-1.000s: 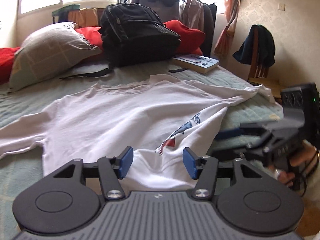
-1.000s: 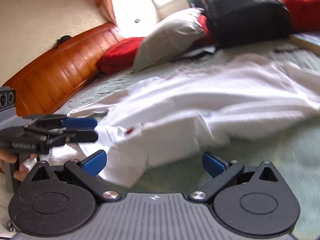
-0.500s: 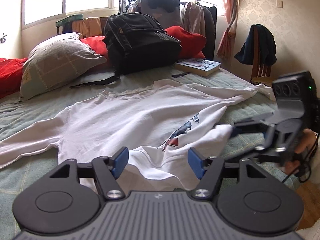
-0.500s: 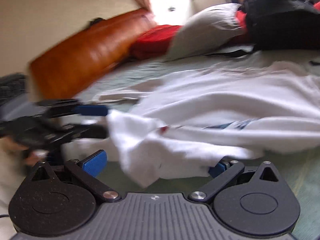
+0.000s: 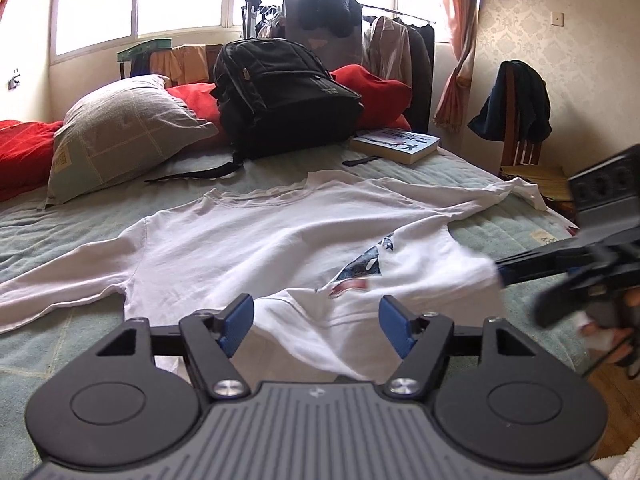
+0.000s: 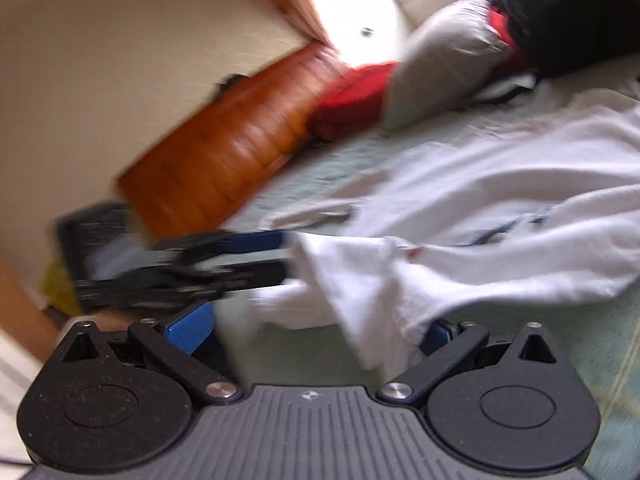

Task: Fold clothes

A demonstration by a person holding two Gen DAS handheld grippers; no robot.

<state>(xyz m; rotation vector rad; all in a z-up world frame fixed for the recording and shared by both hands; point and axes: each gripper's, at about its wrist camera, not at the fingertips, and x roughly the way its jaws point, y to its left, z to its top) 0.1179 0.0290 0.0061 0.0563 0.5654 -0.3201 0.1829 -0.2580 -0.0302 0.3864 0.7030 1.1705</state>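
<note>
A white T-shirt [image 5: 260, 240] with a blue and red print lies spread on the green quilt [image 5: 60, 344], its lower hem bunched and turned up toward me. My left gripper [image 5: 315, 325] sits low at that hem; its jaws are opening, cloth lies between them, and the blue pads [image 5: 236, 322] do not press it. The right wrist view is blurred. There my right gripper [image 6: 312, 332] stands wide open, with a fold of the shirt [image 6: 500, 200] draped over its right finger. In the left wrist view the right gripper [image 5: 504, 276] meets the hem's right corner. The left gripper [image 6: 286, 256] appears at the hem.
At the head of the bed lie a black backpack [image 5: 280, 96], a grey pillow [image 5: 124, 136], red bedding [image 5: 24, 152] and a book [image 5: 396, 145]. A chair with a dark garment [image 5: 516, 108] stands to the right. A wooden bed board [image 6: 224, 160] runs along the far side.
My left jaws have spread wider over the hem. My right gripper has risen and swung, and the shirt's hem corner now hangs over its right finger instead of lying flat.
</note>
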